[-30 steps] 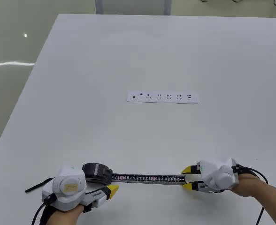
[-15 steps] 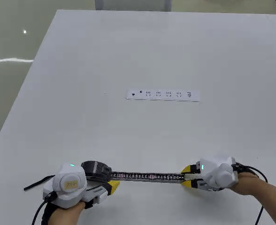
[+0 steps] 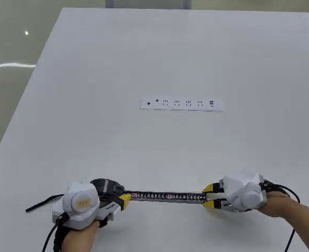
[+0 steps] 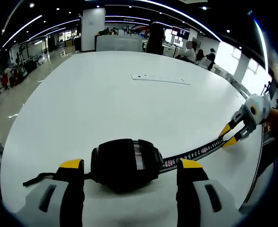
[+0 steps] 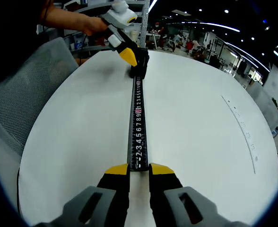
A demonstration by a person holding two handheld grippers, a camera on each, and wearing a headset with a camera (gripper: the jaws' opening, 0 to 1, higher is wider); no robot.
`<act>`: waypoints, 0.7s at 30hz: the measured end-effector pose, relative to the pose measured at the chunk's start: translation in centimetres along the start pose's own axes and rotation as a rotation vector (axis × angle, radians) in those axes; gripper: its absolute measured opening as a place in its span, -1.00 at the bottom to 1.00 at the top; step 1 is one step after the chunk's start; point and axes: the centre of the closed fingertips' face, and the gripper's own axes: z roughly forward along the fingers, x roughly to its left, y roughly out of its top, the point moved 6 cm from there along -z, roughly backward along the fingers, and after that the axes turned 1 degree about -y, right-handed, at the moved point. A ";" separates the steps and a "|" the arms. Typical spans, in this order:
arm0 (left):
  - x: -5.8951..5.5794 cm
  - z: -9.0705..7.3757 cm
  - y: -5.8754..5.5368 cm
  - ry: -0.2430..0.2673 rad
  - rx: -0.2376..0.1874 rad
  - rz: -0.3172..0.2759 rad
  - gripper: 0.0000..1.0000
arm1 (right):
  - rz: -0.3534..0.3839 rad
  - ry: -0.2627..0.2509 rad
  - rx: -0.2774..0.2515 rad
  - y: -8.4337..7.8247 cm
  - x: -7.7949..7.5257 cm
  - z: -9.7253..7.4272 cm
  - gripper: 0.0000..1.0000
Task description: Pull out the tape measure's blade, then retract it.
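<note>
A black tape measure case [image 3: 107,188] lies near the table's front edge, and its blade [image 3: 167,197] is drawn out to the right along the tabletop. My left gripper [image 3: 115,195] is open, one jaw on each side of the case [image 4: 125,163], with a small gap at each jaw. My right gripper [image 3: 209,196] is shut on the blade's free end [image 5: 138,163]. In the right gripper view the blade [image 5: 139,118] runs straight ahead to the case [image 5: 139,66], with the left gripper [image 5: 127,52] at it. The left gripper view shows the right gripper [image 4: 231,135] pinching the blade [image 4: 195,153].
A white power strip [image 3: 182,104] lies flat in the middle of the white table [image 3: 144,52]. The case's black wrist strap [image 3: 41,205] trails left. A grey mesh chair [image 5: 21,109] stands beside the table. People sit at far desks.
My left gripper has moved forward from in front of the case, so its jaws now stand on both sides of it. The right gripper and blade have stayed about the same.
</note>
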 end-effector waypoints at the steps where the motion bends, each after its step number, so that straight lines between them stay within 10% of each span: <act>1: 0.1 0.2 0.0 -0.001 0.004 -0.002 0.52 | -0.001 -0.001 0.000 0.0 0.0 0.0 -0.70; 21: 0.3 0.6 0.0 0.017 -0.029 -0.132 0.27 | -0.013 -0.006 0.005 0.0 0.0 0.0 -0.70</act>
